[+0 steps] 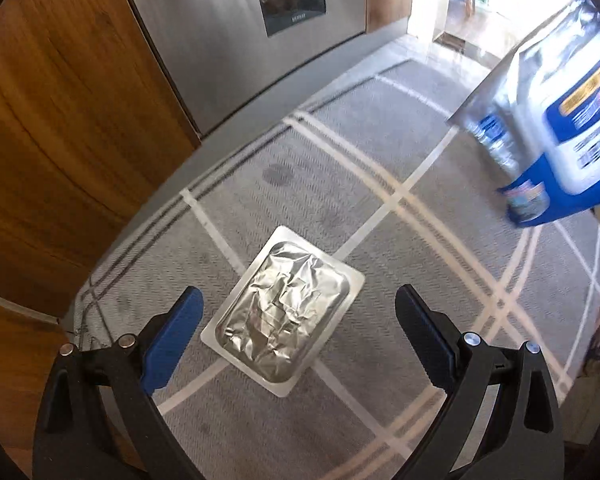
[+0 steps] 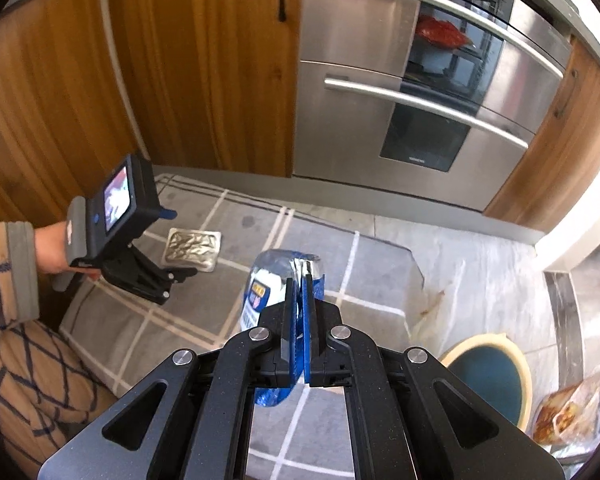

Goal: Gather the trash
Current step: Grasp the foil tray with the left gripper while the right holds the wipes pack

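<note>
The grey woven rug with pale crossing stripes (image 1: 380,208) covers most of the floor and serves as the landmark here. Beyond its far edge stands the stainless steel oven front with long bar handles (image 2: 420,92), flanked by brown wooden cabinet doors (image 2: 204,60). Off the rug's right side, on the pale stone floor, sits a round blue-lined bin with a cream rim (image 2: 492,376), and beside that lies a clear crinkled wrapper with yellowish contents (image 2: 576,412).

Above the rug's middle, the blue and white foil pouch with printed labels (image 2: 268,292) hangs clear of the floor, pinched near its silver top edge by the right gripper (image 2: 299,292), whose jaws are closed narrow on it. In the left wrist view the same pouch appears blurred at the right.

Flat on the rug, towards its cabinet side, lies the crumpled rectangular aluminium foil tray (image 1: 282,312). The left gripper (image 1: 300,304) hovers over it with jaws spread wide, one finger on each side and apparently apart from it.

The step in hand seems to be grasping this tray. It is thin and lies flush, so a pinch on the flat rim at one edge looks safer than squeezing the crushed centre. Lowering one finger to slip under the rim, then closing gently, should lift it without snagging the weave.
</note>
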